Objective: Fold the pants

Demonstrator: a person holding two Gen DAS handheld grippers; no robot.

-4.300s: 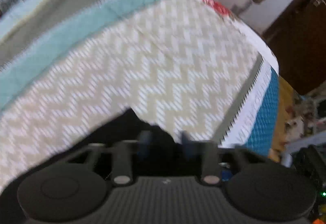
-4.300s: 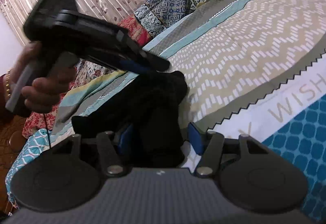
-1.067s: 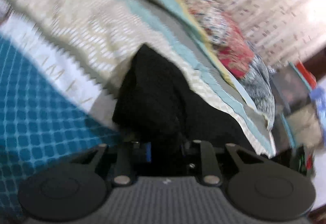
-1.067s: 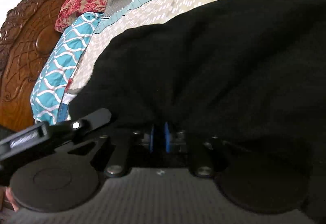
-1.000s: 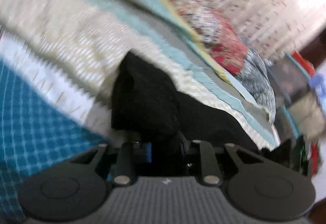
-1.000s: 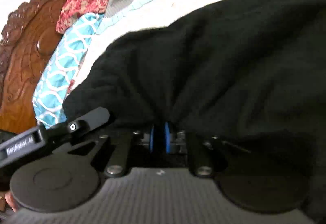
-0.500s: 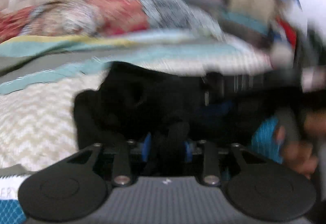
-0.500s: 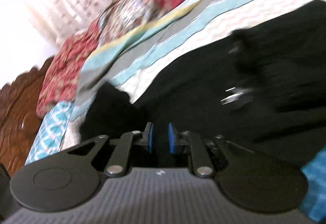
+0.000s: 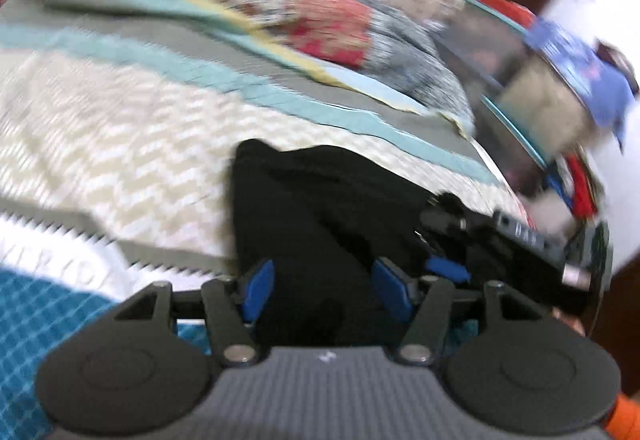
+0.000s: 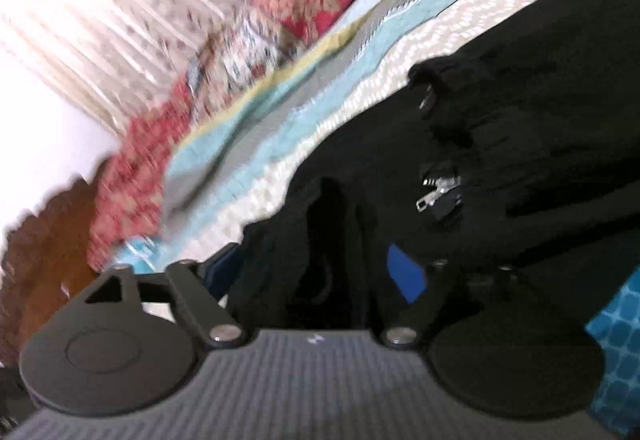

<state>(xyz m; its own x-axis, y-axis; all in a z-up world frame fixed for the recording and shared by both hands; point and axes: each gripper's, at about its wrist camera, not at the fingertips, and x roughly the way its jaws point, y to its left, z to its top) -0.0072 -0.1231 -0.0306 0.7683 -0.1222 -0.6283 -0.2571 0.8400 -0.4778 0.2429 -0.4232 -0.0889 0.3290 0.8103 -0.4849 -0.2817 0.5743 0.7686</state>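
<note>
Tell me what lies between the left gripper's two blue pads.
Black pants fabric lies between the left gripper pads, which stand apart after just opening; the left wrist view shows this.

Left gripper (image 9: 326, 290) angled down over the black pants (image 9: 320, 208), jaws just been opening, cloth between the 2 blue pads, not pinched. Right gripper (image 10: 320, 276) wider, jaws also just opening, pants fabric loose between; it shows right of the pants in left view.
</note>
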